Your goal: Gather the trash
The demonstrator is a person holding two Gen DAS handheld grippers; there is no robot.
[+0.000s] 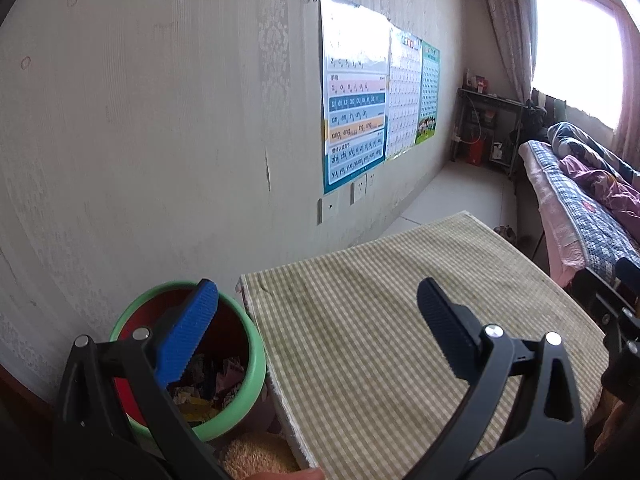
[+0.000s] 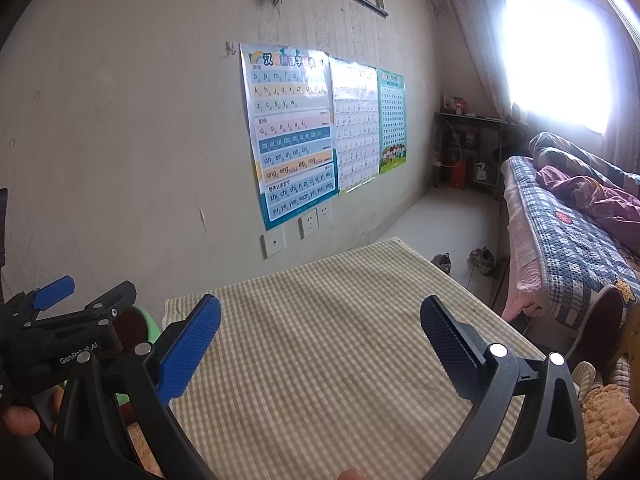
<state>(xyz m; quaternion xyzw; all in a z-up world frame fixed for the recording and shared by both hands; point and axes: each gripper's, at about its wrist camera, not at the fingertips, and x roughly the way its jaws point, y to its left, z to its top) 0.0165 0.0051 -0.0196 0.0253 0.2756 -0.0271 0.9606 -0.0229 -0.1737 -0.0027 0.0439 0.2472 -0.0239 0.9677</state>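
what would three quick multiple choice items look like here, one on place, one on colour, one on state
1. Where is the bin relative to the table?
A. at its left edge, by the wall
B. on top
C. by the bed

2. What colour is the bin's rim?
A. blue
B. green
C. white

3. How is the left gripper?
A. shut on paper
B. open, empty
C. shut, empty

Answers: 1 A, the bin sits between table and wall. 2 B, the rim is green. 3 B, fingers stand wide apart with nothing between.

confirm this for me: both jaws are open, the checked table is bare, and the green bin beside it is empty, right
Not quite. The green bin is not empty: the left wrist view shows wrappers and scraps inside. The rest holds: both sets of jaws are open and the checked table is bare.
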